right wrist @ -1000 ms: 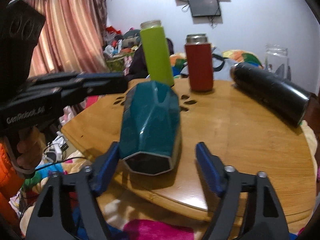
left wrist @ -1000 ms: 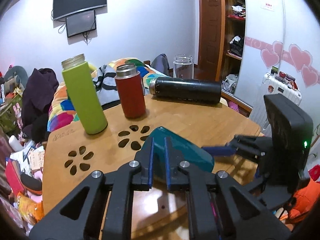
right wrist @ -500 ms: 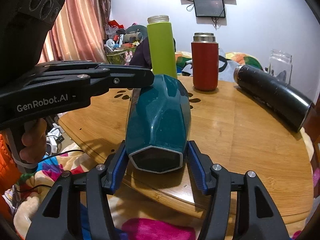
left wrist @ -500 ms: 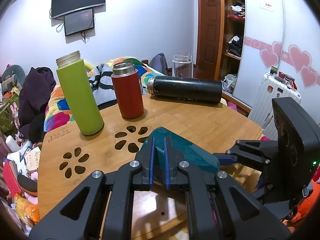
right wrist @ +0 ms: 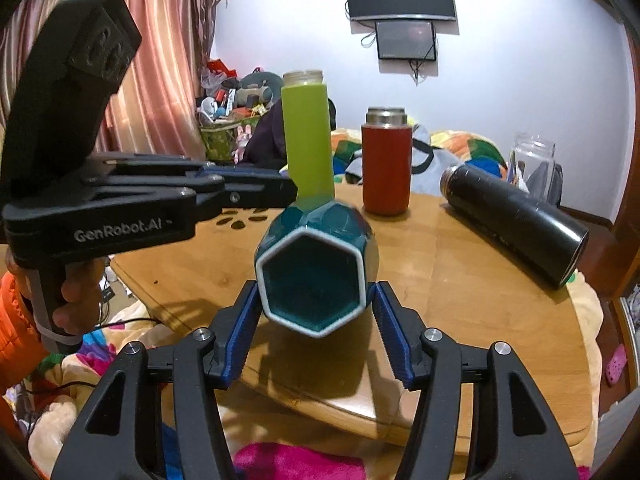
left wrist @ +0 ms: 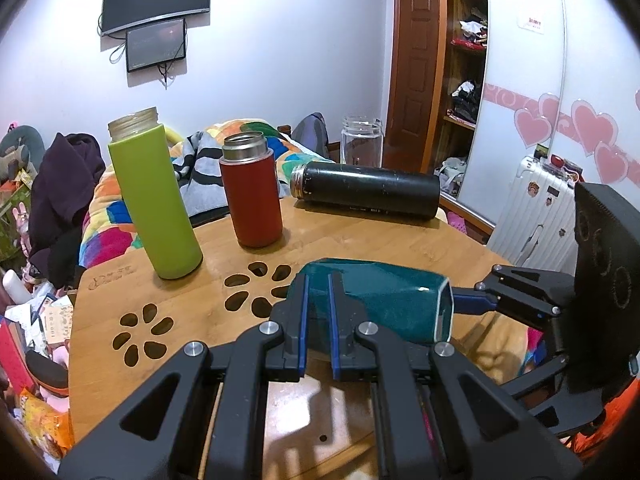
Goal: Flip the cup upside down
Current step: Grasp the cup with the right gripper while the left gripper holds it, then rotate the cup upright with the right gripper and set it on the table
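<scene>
A dark teal faceted cup [left wrist: 384, 300] with a white hexagonal rim is held horizontal above the wooden table [left wrist: 352, 236]. In the right wrist view its open mouth [right wrist: 316, 280] faces the camera. My right gripper [right wrist: 316, 312] is shut on the cup near its rim, one blue pad on each side. My left gripper [left wrist: 317, 312] is nearly shut, its narrow gap in front of the cup's closed end. I cannot tell whether it pinches the cup. It also shows in the right wrist view [right wrist: 280, 188], reaching in from the left.
A green bottle [left wrist: 154, 200] and a red flask [left wrist: 252, 196] stand at the back of the table. A black flask [left wrist: 366, 190] lies on its side at the back right, with a glass jar [left wrist: 360, 140] behind it. Flower-shaped cutouts [left wrist: 256, 288] pierce the tabletop.
My right gripper closed from open onto the cup. The cup rose off the table and tilted, so its mouth now faces the right wrist camera.
</scene>
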`<state>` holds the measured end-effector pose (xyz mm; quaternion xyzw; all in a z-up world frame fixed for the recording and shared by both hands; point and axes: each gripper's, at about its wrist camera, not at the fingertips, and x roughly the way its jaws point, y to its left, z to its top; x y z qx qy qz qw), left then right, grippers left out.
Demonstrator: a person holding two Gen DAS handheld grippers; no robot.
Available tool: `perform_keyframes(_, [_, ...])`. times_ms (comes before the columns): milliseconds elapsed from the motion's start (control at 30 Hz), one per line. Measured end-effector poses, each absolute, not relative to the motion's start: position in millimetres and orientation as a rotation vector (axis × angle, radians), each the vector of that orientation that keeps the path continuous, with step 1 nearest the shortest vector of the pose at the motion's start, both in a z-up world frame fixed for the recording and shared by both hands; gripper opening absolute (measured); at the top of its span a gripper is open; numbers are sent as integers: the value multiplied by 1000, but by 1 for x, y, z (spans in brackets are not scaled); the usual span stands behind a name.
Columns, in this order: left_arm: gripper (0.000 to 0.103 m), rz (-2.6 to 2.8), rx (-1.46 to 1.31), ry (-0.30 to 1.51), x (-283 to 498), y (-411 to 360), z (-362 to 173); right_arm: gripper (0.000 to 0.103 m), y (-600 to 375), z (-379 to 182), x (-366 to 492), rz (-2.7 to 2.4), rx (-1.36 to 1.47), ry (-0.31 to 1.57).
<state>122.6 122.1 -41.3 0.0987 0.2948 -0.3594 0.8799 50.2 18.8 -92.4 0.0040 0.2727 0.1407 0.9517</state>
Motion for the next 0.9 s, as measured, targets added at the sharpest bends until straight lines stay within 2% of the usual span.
perform_keyframes(367, [5,-726,164,620,144,132,-43,53,28,-85,75,291,-34,534])
perform_keyframes(533, [2,-717,142,611,153,133,-43,49,34,-85,86,272,-56,536])
perform_keyframes(900, [2,-709,54,689,169,145,-60,46,28,-86,90,289,-17,558])
